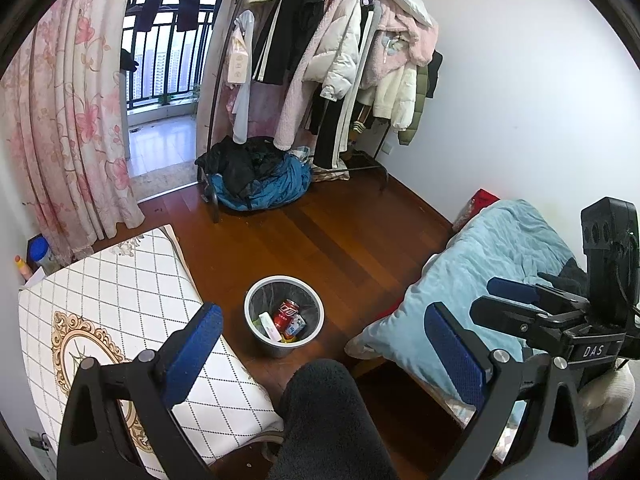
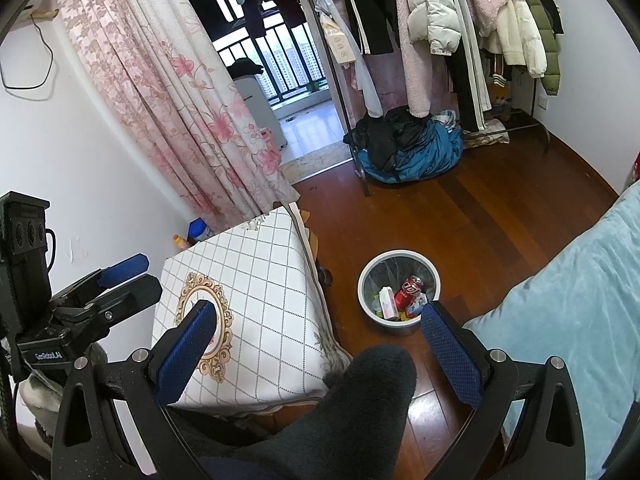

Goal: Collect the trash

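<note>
Closest to me, my left gripper (image 1: 324, 344) is spread wide with nothing between its blue pads, and a dark fuzzy sleeve or knee (image 1: 328, 420) sits just below it. My right gripper (image 2: 320, 336) is spread the same way, also empty. Under and left of both lies the tabletop (image 2: 256, 280), covered by a white diamond-patterned cloth. To my right is the bed (image 1: 492, 264) with a pale blue quilt. On the wooden floor (image 1: 340, 236) between tabletop and bed stands the grey trash bin (image 1: 284, 316), upright, holding a red can (image 1: 286, 313), a white-and-pink packet (image 2: 386, 302) and other small wrappers I can't identify. Farther off, a heap of black and blue clothing (image 1: 260, 176) lies beneath a loaded clothes rack (image 1: 344, 64), beside the floral curtain (image 1: 68, 120).
</note>
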